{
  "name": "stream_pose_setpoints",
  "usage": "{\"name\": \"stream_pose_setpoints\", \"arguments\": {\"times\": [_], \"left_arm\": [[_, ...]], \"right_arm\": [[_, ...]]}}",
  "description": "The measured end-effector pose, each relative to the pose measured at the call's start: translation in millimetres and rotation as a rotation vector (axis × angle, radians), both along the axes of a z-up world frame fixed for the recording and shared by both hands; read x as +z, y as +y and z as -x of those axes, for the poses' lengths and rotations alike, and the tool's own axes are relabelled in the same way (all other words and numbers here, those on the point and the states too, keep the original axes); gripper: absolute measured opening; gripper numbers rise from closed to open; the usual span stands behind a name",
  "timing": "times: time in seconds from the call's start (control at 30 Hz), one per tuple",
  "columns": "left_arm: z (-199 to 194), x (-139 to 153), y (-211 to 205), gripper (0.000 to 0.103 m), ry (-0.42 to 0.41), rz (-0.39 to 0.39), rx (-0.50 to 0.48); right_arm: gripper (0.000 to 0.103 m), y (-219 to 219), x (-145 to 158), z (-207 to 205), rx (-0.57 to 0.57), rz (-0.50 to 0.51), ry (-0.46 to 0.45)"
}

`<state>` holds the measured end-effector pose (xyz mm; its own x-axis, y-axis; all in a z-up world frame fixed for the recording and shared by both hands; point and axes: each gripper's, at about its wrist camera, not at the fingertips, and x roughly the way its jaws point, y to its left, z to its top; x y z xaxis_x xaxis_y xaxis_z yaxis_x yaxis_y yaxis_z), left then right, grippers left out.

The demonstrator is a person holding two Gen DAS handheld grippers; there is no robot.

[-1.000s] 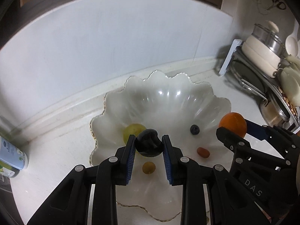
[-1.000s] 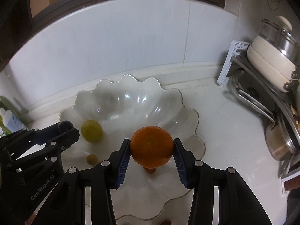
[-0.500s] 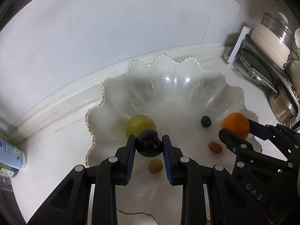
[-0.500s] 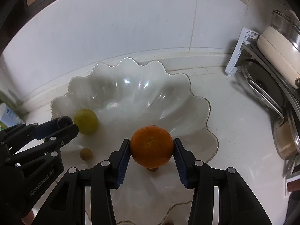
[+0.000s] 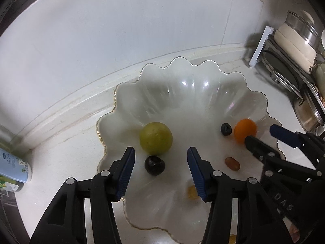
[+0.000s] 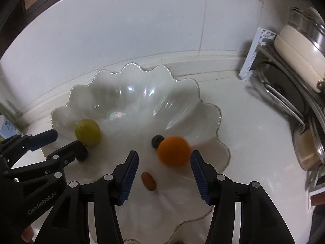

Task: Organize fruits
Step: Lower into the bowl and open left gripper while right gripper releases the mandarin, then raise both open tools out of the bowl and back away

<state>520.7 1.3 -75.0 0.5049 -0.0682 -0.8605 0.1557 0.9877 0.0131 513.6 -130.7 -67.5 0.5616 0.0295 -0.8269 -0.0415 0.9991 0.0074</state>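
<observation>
Opening over the scalloped glass bowl [image 5: 254, 93], both grippers' jaws are emptied so the orange [image 6: 173, 151] and dark plum [image 5: 154, 165] are left inside.

**Bystanders on the worktop**

A cream pot with a glass lid [image 6: 298, 40] sits on a metal rack [image 6: 284, 93] far right of the tongs, by a white plastic bracket [image 6: 254, 55]. A steel pan [image 6: 308, 152] lies lower right. Far left of the tongs stands a blue-labelled bottle [image 5: 14, 166]. Pale wall tiles [image 5: 121, 30] rise beyond the white worktop [image 6: 254, 142].
</observation>
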Motion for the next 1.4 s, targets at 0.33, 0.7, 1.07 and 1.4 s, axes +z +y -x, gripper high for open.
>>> {"name": "stream_pose_setpoints", "arguments": {"times": [0.33, 0.7, 1.07, 1.4], "left_arm": [[36.7, 34.1, 1.9, 0.053, -0.104, 0.035, 0.007], [87.2, 82.8, -5.1, 0.053, -0.259, 0.058, -0.032], [131.5, 114.3, -10.0, 0.053, -0.348, 0.11, -0.067], [165.9, 123.2, -14.8, 0.053, -0.395, 0.112, -0.097]], "right_arm": [[0.055, -11.1, 32.3, 38.5, -0.022, -0.011, -0.105], [0.055, -19.2, 72.3, 85.7, -0.054, -0.008, -0.249], [0.055, -32.0, 101.7, 133.8, -0.073, 0.001, -0.357], [0.055, -35.1, 110.9, 173.5, -0.078, -0.002, -0.41]]}}
